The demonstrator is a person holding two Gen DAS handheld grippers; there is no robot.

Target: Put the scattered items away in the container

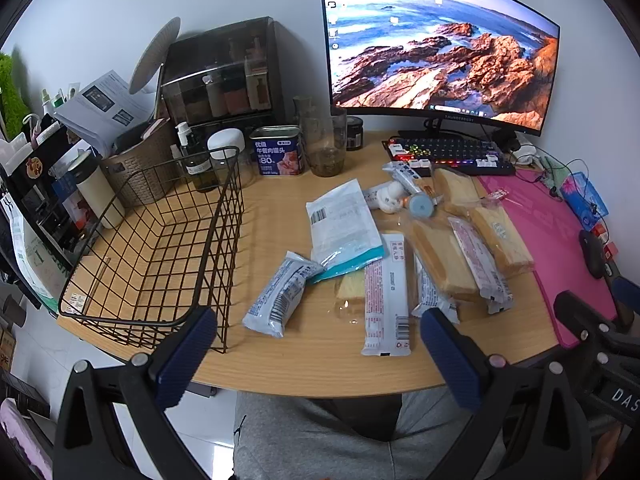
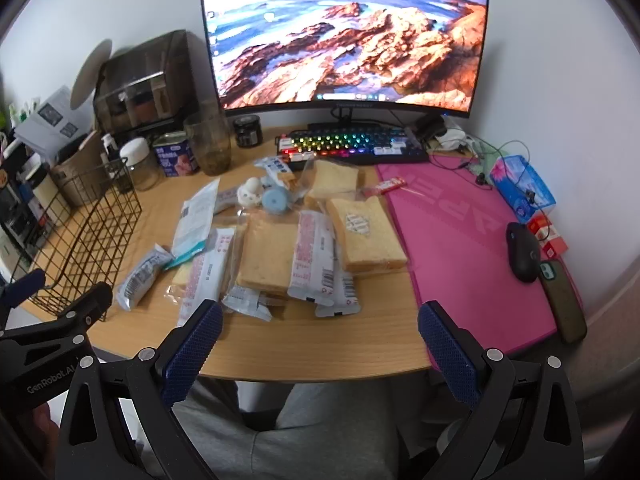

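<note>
- Left gripper [image 1: 318,354]: black frame, blue ribbed pads [image 1: 184,360], jaws spread wide with nothing between them, hanging over the near desk edge.
- Right gripper [image 2: 320,354]: same build, blue dimpled pads [image 2: 450,352], jaws likewise wide apart and holding nothing, tilted down toward the desk.
- Basket [image 1: 230,248]: black wire grid, boxy, open-topped, nothing visible inside; it stands on the left part of the wooden desk [image 1: 320,364], just left of the packets.
- Small packet [image 1: 280,296]: crinkled white-and-blue foil, pillow-shaped, lying nearest the basket.
- Pouch [image 1: 344,224]: flat, glossy white with a teal end and a barcode, beside the small packet.
- Long wrapper [image 1: 386,296]: narrow, white with pink print, lying over a clear bag holding a pale slice.
- Bread [image 2: 366,236]: thick square toast slices in clear film, spongy crumb and tan crust, stacked and overlapping in the middle of the pile.
- Blue disc [image 2: 276,200]: round, matte, next to a small white figure at the far side of the pile.
- Mat [image 2: 460,248]: smooth pink sheet right of the pile, a black mouse [image 2: 522,252] on it.
- Keyboard [image 2: 352,146]: rainbow-lit keys, under a curved monitor [image 2: 344,40].
- Grey fabric of the person's trousers [image 2: 320,432] shows below the desk.
</note>
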